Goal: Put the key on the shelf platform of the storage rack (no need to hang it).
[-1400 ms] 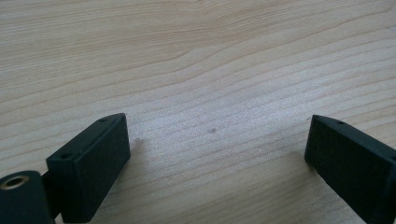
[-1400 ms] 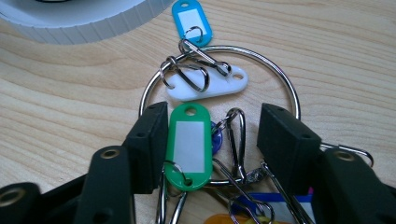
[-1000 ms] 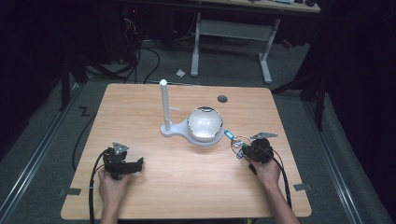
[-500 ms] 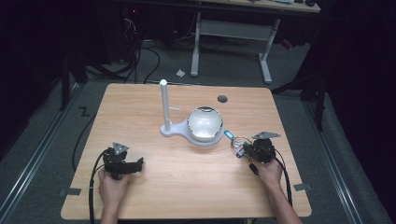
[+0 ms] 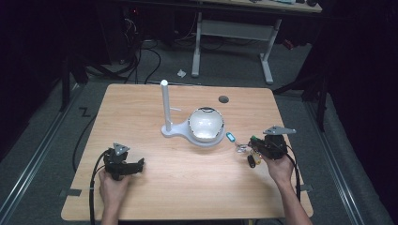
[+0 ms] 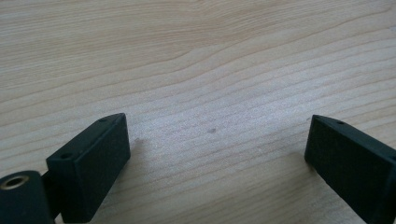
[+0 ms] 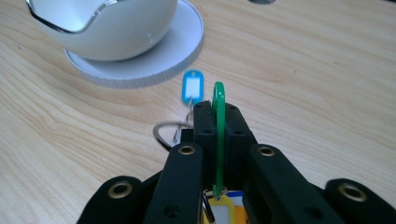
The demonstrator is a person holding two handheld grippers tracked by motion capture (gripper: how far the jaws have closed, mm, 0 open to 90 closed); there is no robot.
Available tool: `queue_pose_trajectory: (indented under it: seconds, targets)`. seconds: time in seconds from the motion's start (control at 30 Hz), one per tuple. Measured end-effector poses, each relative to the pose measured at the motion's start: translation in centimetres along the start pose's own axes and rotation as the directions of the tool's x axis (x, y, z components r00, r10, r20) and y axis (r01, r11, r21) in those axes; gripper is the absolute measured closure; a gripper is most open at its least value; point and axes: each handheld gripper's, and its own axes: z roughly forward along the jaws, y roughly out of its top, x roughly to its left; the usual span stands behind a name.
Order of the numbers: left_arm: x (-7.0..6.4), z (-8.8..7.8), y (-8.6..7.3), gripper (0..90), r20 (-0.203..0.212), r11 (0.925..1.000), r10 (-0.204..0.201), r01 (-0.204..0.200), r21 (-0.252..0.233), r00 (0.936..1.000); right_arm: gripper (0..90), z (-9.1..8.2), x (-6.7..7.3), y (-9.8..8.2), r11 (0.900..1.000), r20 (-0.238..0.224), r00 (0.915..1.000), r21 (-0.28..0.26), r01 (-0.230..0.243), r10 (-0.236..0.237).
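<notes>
My right gripper (image 7: 217,116) is shut on a green key tag (image 7: 218,100), which stands on edge between its jaws. A blue key tag (image 7: 192,88) and a metal ring (image 7: 163,133) lie on the wood just ahead, and a yellow tag (image 7: 219,210) hangs under the jaws. In the high view the right gripper (image 5: 256,142) is right of the white bowl (image 5: 205,124), with the blue tag (image 5: 230,137) between them. My left gripper (image 5: 138,164) rests at the front left. Its jaws (image 6: 217,140) stand wide open over bare wood.
The bowl sits on a round white base (image 7: 154,60) joined to an upright white post (image 5: 165,105). A dark round hole (image 5: 223,99) marks the table's far side. A desk frame and cables lie on the floor beyond the table's far edge.
My right gripper has risen a little with the green tag in its jaws. The left hand has kept still.
</notes>
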Motion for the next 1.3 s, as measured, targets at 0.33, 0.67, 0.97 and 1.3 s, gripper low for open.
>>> queue_pose_trajectory:
  seconds: [0.33, 0.67, 0.97, 1.3]
  targets:
    - [0.0, 0.0, 0.0, 7.0, 0.000, 1.0000, 0.000, 0.000, 0.000, 1.0000, 87.3, -2.6, -0.2, 1.9, 0.998, -0.005, 0.9997, -0.057, 0.024, -0.025]
    - [0.0, 0.0, 0.0, 7.0, -0.001, 1.0000, -0.001, 0.001, 0.000, 1.0000, 87.3, -5.3, 0.4, 4.6, 0.990, -0.037, 0.9966, -0.119, 0.069, -0.074]
    - [0.0, 0.0, 0.0, 7.0, -0.001, 1.0000, -0.001, 0.001, 0.000, 1.0000, 87.3, -6.0, 1.2, 6.7, 0.985, -0.081, 0.9908, -0.142, 0.097, -0.109]
    - [0.0, 0.0, 0.0, 7.0, -0.001, 1.0000, -0.001, 0.001, 0.000, 1.0000, 87.3, -6.7, 1.9, 9.5, 0.978, -0.157, 0.9793, -0.185, 0.099, -0.128]
